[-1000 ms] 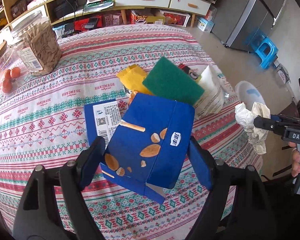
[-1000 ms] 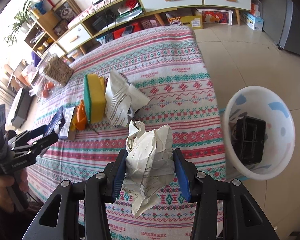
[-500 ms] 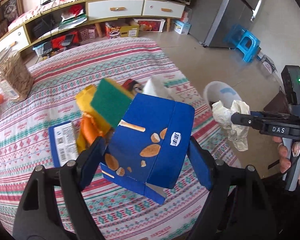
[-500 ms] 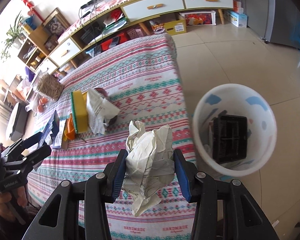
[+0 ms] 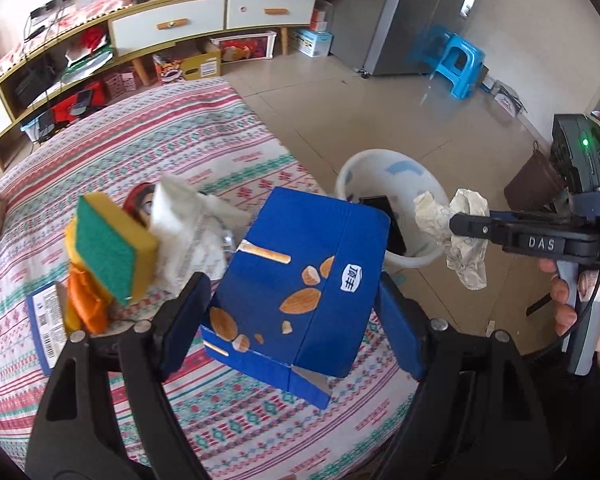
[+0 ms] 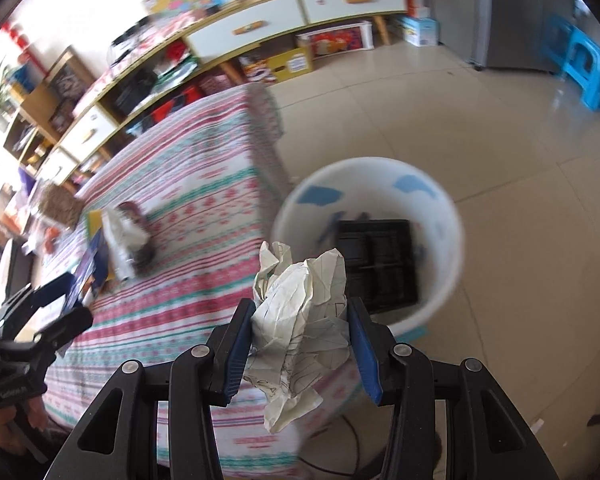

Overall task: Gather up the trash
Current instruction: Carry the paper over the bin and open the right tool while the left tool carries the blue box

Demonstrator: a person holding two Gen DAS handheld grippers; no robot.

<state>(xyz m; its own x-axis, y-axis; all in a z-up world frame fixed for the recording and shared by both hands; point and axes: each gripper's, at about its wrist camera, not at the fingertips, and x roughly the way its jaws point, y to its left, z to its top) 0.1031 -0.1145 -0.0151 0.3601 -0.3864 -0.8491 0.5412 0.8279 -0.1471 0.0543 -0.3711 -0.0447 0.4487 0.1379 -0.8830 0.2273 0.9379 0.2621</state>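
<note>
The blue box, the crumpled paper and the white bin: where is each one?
blue box [image 5: 300, 300]: left wrist view, on its printed front face.
crumpled paper [image 6: 300, 320]: right wrist view, on the middle of the wad.
white bin [image 6: 448, 208]: right wrist view, on its inner wall.

Blue stool [image 5: 458, 65], perhaps fridge [image 5: 412, 16] behind

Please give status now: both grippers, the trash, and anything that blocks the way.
Left gripper shut on blue box. Right gripper shut on crumpled paper. White bin close ahead, nothing blocking.
</note>
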